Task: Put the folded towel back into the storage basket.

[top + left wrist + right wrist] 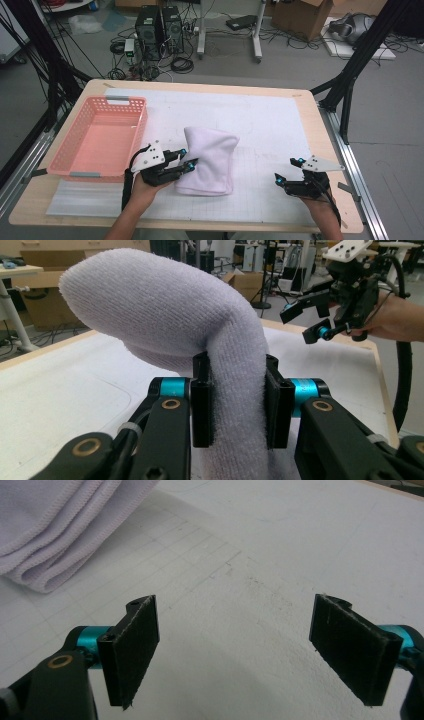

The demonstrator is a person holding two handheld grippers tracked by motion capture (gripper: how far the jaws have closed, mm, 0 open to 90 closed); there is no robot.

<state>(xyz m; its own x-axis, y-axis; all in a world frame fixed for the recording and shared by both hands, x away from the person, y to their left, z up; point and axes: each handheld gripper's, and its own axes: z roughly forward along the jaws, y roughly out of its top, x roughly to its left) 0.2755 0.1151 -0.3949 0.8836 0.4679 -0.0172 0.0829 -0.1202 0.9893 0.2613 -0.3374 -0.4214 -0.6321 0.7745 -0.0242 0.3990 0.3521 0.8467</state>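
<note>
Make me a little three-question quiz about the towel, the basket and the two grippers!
1. True or false: the left gripper is shut on the towel.
2. What is in the pink basket? A) a towel B) nothing C) a cup
3. Are the right gripper's jaws open or shut?

Key:
1. True. Its pads pinch a fold of the towel.
2. B.
3. Open, with nothing between them above the white mat.
</note>
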